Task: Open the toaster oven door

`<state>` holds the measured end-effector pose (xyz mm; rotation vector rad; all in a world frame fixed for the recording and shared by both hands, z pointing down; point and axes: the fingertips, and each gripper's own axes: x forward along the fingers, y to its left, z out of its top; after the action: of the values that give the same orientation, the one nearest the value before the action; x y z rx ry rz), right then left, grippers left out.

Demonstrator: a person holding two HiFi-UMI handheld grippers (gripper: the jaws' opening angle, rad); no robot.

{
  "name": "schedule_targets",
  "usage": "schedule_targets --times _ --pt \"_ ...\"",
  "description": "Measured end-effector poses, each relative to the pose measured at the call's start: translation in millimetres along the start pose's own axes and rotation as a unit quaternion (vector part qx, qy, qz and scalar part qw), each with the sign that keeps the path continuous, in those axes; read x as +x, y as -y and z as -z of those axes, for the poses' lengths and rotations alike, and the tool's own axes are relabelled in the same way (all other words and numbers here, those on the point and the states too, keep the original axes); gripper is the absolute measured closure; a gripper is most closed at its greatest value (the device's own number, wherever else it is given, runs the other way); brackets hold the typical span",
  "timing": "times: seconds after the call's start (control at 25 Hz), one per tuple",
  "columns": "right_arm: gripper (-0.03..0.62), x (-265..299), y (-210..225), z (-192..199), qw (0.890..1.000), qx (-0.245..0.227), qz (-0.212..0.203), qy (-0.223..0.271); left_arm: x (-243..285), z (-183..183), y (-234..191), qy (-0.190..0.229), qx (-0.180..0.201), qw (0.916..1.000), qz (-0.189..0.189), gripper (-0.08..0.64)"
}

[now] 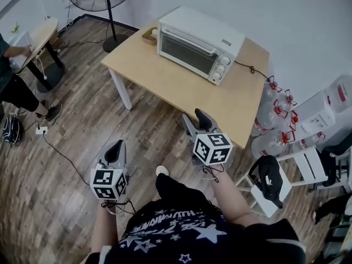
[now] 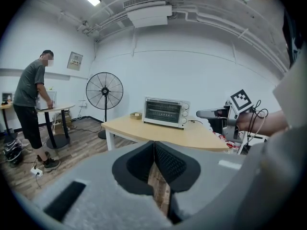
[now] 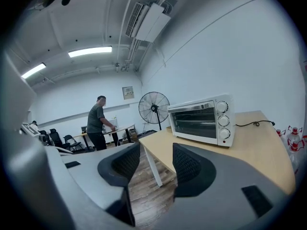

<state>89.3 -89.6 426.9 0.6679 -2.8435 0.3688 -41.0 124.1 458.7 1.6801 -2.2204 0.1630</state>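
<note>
Toaster oven diagonal on table, door facing near-left.

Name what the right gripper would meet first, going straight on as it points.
Probably the wooden table, near its corner; the right gripper aims left of the toaster oven. Depth is unclear.

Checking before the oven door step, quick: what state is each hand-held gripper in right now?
Left hand-held gripper: closed, holding nothing.
Right hand-held gripper: open, empty.

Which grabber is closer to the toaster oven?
Right. The right gripper hangs at the table's near edge, facing the toaster oven; the left gripper is farther back, over the floor.
</note>
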Motion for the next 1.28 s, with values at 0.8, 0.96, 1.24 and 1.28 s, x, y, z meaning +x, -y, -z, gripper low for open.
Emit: schedule_targets --times 0.8,0.96,1.24,1.28 --pt "0.391 110 110 -52 0.998 0.053 0.026 0.021 143 -75 -22 -0.006 0.030 0.9995 0.009 0.540" --pt "0.396 115 123 -62 0.996 0.065 0.045 0.034 160 -87 -27 -0.002 0.040 0.9990 0.020 0.540" --pt "0.399 127 154 -72 0.989 0.086 0.110 0.048 230 -110 -43 -0.005 0.059 0.9946 0.086 0.540" --pt "0.400 128 159 -75 0.987 0.093 0.122 0.055 241 -115 -44 -0.005 0.062 0.9932 0.098 0.540"
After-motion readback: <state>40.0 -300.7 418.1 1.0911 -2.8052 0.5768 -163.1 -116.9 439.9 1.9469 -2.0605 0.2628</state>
